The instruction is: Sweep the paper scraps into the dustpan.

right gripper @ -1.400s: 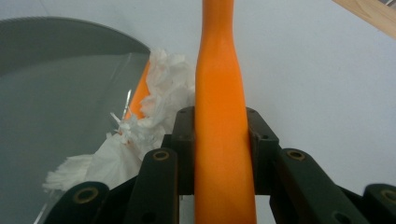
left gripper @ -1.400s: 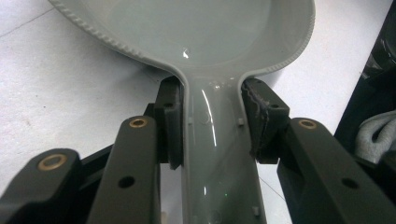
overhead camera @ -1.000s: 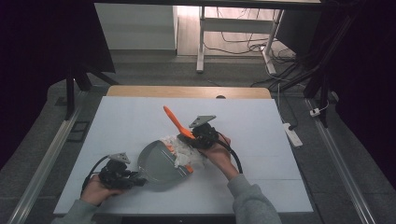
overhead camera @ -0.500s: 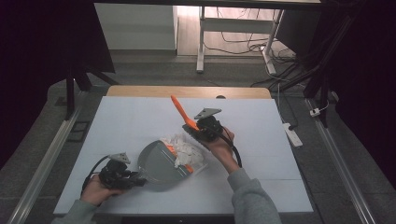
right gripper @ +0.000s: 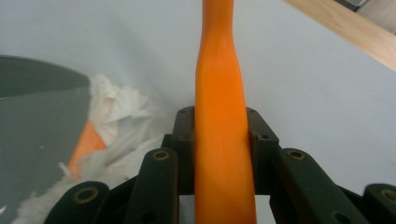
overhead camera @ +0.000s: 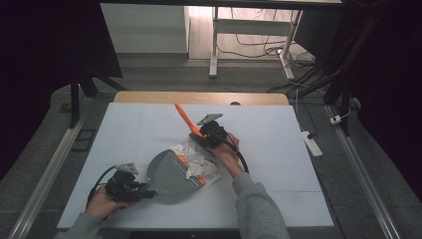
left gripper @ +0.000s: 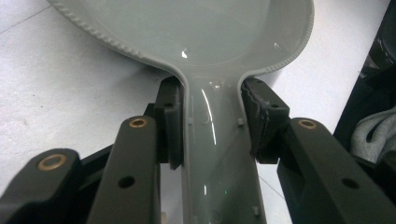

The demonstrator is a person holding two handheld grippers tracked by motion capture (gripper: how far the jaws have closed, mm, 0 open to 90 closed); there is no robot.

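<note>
Dustpan handle sits clamped in my left gripper (overhead camera: 144, 189), nearest me at the front-left of the table: both pads press the neck of the smooth grey plastic dustpan (left gripper: 205, 42), whose wide pan opens just ahead of the jaws and rests flat on the white tabletop (overhead camera: 278, 149). That hand has kept its place, so the pan has stayed a steady target.

Farther out, past the pan's open lip, lies the heap of crumpled white paper scraps (overhead camera: 196, 159), touching the orange edge strip (overhead camera: 199, 179) of the pan and partly over it. Beyond the heap, my right gripper (overhead camera: 199, 137) is closed tight on the orange plastic brush handle (right gripper: 223, 140), which runs straight up between its pads and points away toward the far wooden edge of the table (overhead camera: 199, 97).

A second ago that brush hand was closer to the pan; since then it has drifted away across the table, carrying the handle off the scraps. I judge this as the draw-back before another sweep: the paper is only half aboard, so the next stroke should push it toward my left gripper.
</note>
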